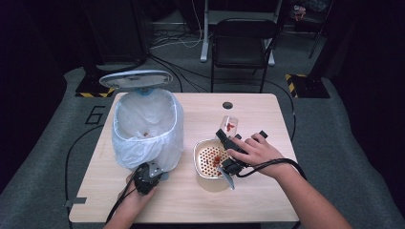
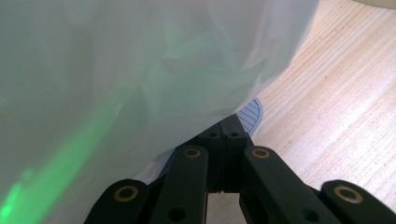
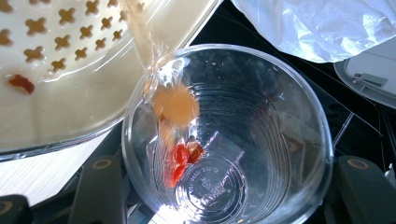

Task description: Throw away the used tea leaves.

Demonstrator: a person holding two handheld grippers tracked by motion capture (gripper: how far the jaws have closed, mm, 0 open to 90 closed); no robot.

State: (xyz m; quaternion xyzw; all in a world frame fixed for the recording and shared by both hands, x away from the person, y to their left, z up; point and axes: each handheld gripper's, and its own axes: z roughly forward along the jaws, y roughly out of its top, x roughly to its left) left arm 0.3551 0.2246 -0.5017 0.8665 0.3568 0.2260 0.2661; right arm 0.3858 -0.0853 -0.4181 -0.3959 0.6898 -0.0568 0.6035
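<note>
- Dark room, grey floor with cables, a black folding chair (image 1: pixel 242 45) beyond the far edge of the light wooden table (image 1: pixel 258 200); small round hole near the table's far edge.
- White pedal bin (image 1: pixel 147 129) on the left half of the table, lined with a clear-white plastic bag (image 1: pixel 125 143), lid (image 1: pixel 136 78) flipped up at the back. A few reddish bits lie inside at the bottom.
- My left gripper (image 1: pixel 149 175) sits at the bin's near side, just by its base. In the left gripper view the jaws are pressed together, tips at the grey ribbed pedal (image 2: pixel 250 113) under the bag (image 2: pixel 140 70); cannot tell if they press it.
- Cream perforated colander (image 1: pixel 210 160) in a shallow bowl, right of the bin, near the table's middle, with red bits in it.
- My right gripper (image 1: pixel 228 138) pinches a clear plastic cup (image 1: pixel 229 125), tilted, mouth toward me, over the colander's far rim.
- Right gripper view: jaws on either side of the cup (image 3: pixel 229 135), red pieces (image 3: pixel 184 158) stuck near its bottom, orange-tinted liquid at the wall next to the colander (image 3: pixel 70 60).
- My right hand (image 1: pixel 255 152) is just right of the colander.
</note>
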